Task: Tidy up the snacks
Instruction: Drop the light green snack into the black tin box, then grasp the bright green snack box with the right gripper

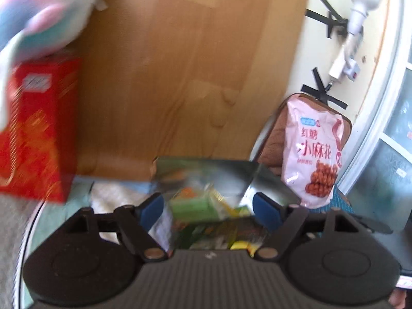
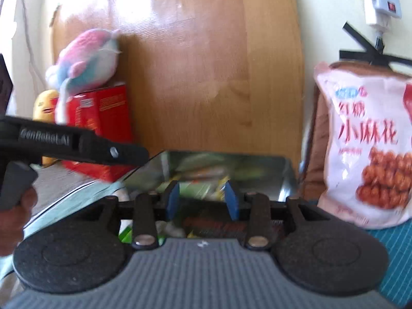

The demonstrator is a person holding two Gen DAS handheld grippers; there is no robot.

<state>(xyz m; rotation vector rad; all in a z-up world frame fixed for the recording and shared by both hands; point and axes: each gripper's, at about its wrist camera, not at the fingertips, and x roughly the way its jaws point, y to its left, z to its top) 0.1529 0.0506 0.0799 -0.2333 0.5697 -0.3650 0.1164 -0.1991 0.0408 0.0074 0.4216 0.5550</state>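
Left of the shiny tin box (image 2: 270, 170) stands a red box (image 2: 103, 128) with a plush toy (image 2: 87, 56) on top. Small snacks (image 1: 195, 203) already lie in the tin. Both the left gripper (image 1: 208, 206) and the right gripper (image 2: 202, 198) hang open and empty above it. Right of the tin, the pink snack bag (image 2: 365, 141) is still out.

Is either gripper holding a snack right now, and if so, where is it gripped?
Neither. The left gripper and right gripper both stand open above the metal tin of snacks, nothing pinched between their pads.
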